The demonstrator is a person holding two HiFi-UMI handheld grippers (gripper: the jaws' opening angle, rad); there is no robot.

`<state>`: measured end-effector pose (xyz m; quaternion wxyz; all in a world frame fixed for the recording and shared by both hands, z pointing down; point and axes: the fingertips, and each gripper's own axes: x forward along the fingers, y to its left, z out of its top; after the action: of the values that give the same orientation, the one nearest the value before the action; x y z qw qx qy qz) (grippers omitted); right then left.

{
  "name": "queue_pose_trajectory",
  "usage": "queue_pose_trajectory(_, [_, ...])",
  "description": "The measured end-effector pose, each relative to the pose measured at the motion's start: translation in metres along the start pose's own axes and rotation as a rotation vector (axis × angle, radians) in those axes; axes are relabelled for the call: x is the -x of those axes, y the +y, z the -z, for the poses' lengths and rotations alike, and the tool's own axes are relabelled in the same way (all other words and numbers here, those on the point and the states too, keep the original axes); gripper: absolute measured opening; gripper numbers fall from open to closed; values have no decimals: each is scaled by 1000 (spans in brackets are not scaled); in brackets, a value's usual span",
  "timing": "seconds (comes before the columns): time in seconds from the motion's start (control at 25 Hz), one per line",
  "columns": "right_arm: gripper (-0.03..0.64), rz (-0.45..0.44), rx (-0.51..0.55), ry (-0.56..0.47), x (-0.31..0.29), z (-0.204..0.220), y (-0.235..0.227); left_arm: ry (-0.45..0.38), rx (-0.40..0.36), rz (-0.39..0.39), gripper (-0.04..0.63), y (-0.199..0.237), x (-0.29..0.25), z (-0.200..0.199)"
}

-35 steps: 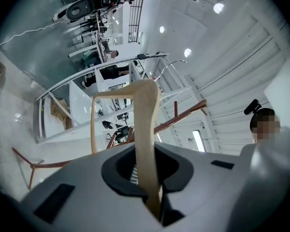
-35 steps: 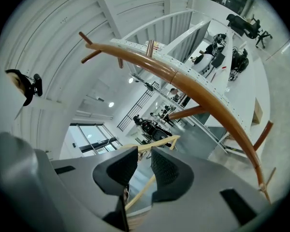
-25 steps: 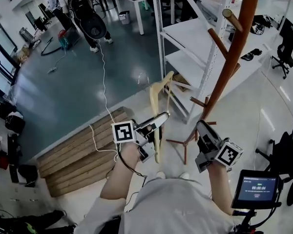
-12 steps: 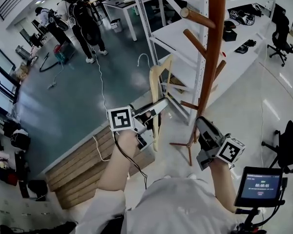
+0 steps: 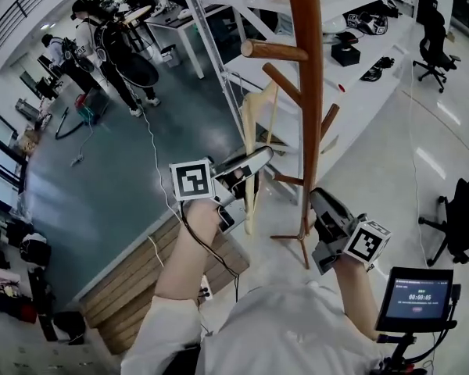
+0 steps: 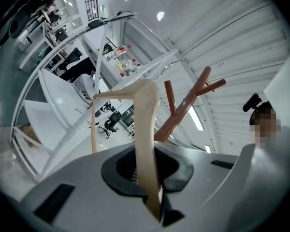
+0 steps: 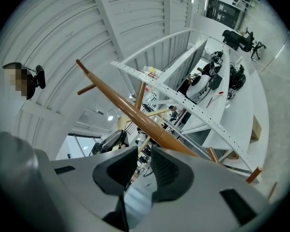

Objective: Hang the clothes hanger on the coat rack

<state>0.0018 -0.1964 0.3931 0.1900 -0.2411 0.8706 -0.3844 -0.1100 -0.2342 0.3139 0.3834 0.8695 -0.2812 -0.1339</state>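
Your left gripper (image 5: 246, 166) is clamped on the hanger (image 5: 248, 135), jaws pinching one pale wooden arm low down, and the rest of the frame stands up above the jaws in the left gripper view (image 6: 147, 173). The hanger sits just left of centre in the head view, beside the rack (image 5: 309, 92) but not touching it. Your right gripper (image 5: 320, 209) hangs low and right of the pole, jaws a little apart with nothing between them.

I can't pick out the hook from here, so find it before you commit. The nearest target looks like the long peg (image 5: 273, 51) sticking out to the left near the top of the frame, with a shorter peg (image 5: 285, 84) just under it. Bring the hook above the peg, then lower it on. Don't push in sideways. You're gripping far from the hook, so the top will likely swing; go slowly and hold firm.

Mind the white shelf frame (image 5: 219, 53) right behind the hanger, at upper centre: that's your tight side. There's more room toward the left of the frame. The rack's feet (image 5: 293, 237) spread out low at centre, near your right gripper. The people (image 5: 113, 41) at upper left are well apart.
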Motion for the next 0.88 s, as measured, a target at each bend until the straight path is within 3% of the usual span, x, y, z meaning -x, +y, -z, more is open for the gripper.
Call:
queue_pose_trajectory(0.52, [95, 49, 17, -97, 28, -21, 0, 107, -13, 73, 31, -15, -47, 6])
queue_pose_trajectory(0.88, [95, 92, 14, -125, 42, -26, -17, 112, 20, 107, 31, -7, -59, 15])
